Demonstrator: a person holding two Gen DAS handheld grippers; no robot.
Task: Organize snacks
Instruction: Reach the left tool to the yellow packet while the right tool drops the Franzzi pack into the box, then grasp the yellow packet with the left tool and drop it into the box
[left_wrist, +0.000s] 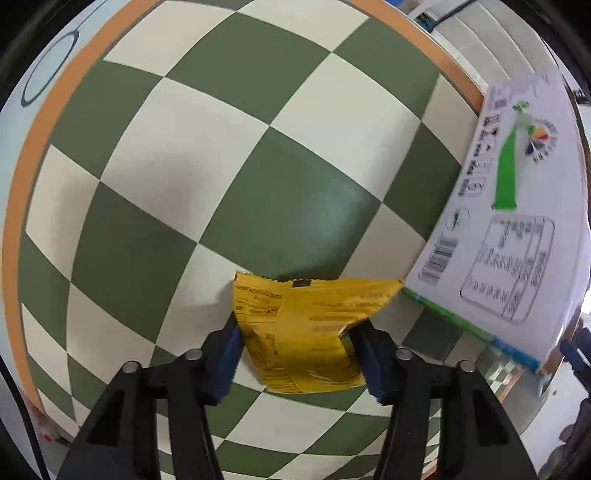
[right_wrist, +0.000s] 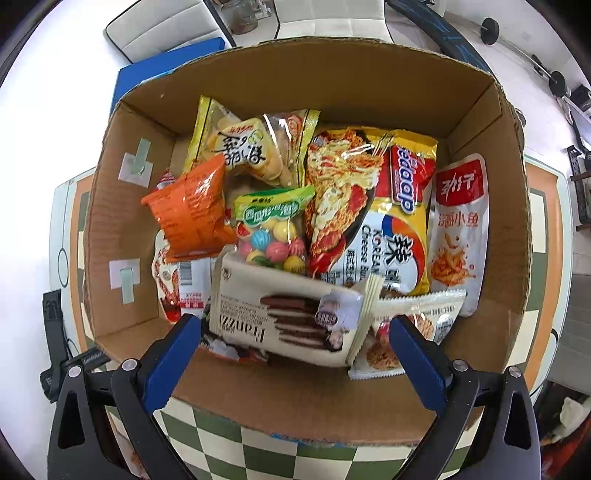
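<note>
Left wrist view: the left gripper (left_wrist: 295, 347) pinches a yellow packet (left_wrist: 303, 332) on the checkered tablecloth (left_wrist: 221, 147), just left of the white box (left_wrist: 509, 206). The right gripper (right_wrist: 295, 343) hangs spread over the cardboard box (right_wrist: 332, 70), already holding many snacks; this packet seems still outside it.

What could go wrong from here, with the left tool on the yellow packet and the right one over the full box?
1. The left tool pinches the yellow packet only at its crumpled lower half, so it may slip out when lifted.
2. The packet's corner touches the white carton; lifting could drag or tip it.
3. The cardboard box is already crowded, so the wafer pack on top may slide.
</note>
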